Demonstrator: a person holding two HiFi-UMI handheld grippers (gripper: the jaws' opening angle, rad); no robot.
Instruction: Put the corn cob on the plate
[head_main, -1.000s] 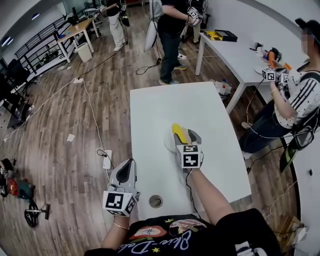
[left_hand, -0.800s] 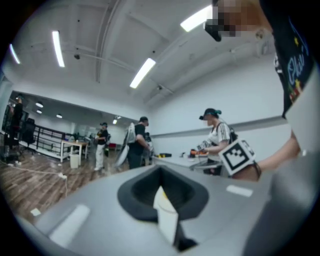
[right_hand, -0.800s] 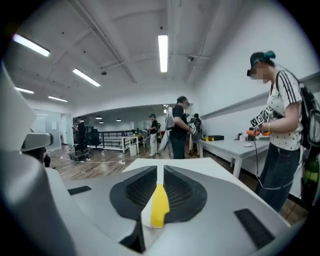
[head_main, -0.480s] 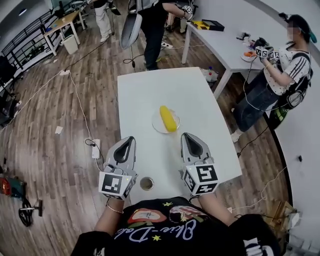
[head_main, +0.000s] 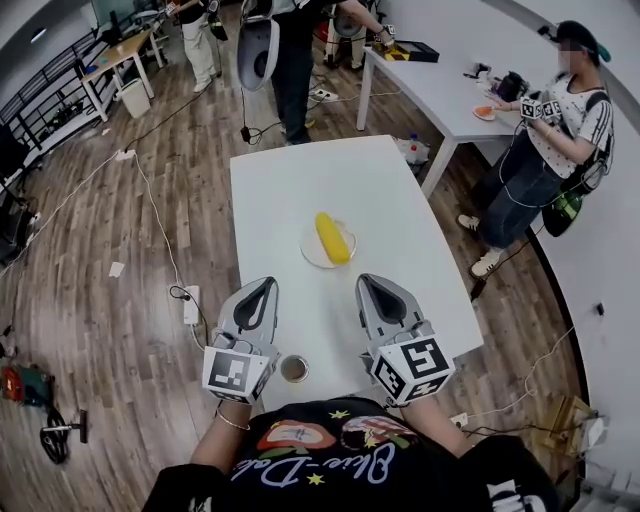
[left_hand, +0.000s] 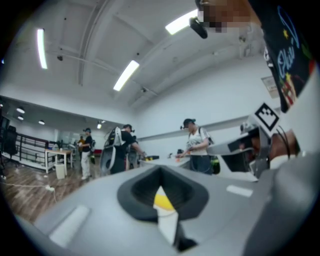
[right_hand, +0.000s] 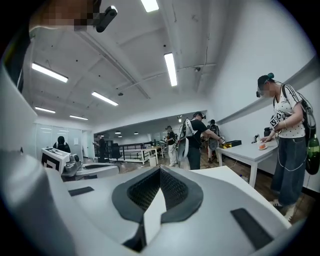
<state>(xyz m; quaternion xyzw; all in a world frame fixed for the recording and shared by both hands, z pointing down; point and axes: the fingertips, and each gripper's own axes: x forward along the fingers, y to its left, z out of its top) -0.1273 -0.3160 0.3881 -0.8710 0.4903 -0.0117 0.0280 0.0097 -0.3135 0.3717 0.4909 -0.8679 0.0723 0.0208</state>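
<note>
Back from the plate has come the right gripper (head_main: 372, 282). A second ago its wide-open jaws straddled the yellow corn cob (head_main: 332, 238); now they are pressed together on nothing, near the front edge of the white rectangular desk (head_main: 300, 175). Since then the left gripper (head_main: 263, 285) has also edged forward and now sits level with it, its jaws likewise together and empty.

The cob lies along the small round pale plate (head_main: 308, 251) at the middle of the desk, slanting from 11 to 5 o'clock. The left gripper is at 7 o'clock of the plate and the right at 5 o'clock, both clear of it.

Only the head view shows the whole plate, the dark-ringed round hole (head_main: 294, 368) in the desk between the grippers, and the wooden plank floor (head_main: 110, 230).

The left gripper view catches only a yellow sliver of the cob through the dark notch above its closed jaws, and the plate cannot be made out there. The right gripper view shows no cob, only the far desk corner, the left gripper at 9 o'clock and a person in a striped top (head_main: 572, 105) at 3 o'clock.

Both grippers are smooth grey moulded shells with black pads that look meshed in the right gripper view, and each carries a black-and-white marker cube. The holder's forearms are cut off at the frame's bottom.
</note>
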